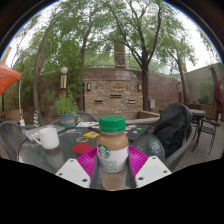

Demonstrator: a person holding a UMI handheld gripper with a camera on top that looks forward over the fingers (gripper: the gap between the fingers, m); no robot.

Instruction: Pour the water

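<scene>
Bottle [113, 150] held upright btwn the fingers, lid on

Gripper [113, 172] is closed on the bottle, both pads squeezing it; mug [46, 137] sits left of bottle, apart; you risk a slip if you tilt w/ loose grip; lid on, so no water will pour.

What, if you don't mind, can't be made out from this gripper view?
- Bottle: its base is cut off below, between the fingers.
- Grip: the pads' contact with the bottle is too unclear to call.
- Mug: its contents are hidden by its wall.
- Flat items on the table: too small to identify.
</scene>
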